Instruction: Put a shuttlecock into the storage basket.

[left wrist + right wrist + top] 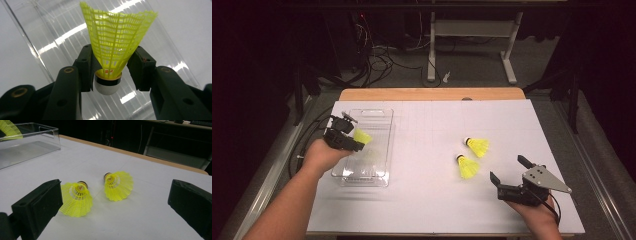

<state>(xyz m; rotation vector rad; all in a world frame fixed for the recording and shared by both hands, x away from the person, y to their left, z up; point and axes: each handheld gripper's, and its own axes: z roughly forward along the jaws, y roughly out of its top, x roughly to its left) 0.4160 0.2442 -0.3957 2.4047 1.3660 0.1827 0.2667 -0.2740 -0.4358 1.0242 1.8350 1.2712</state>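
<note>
At the left of the high view, the left gripper (353, 137) hung over the clear plastic tray (382, 176), its jaws clamped on a yellow shuttlecock (113, 50) just above the white cork base, skirt pointing away from the hand. Toward the lower right, the right gripper (507, 169) rested on the white table (422, 200), jaws wide apart with nothing between them. Two more shuttlecocks (468, 166) (477, 146) lay on their sides just beyond it, near each other.

Left gripper (354, 140) is raised at the left with its fingers (83, 67) pinched partway; right gripper (508, 169) sits low, fingers (37, 207) spread wide.
</note>
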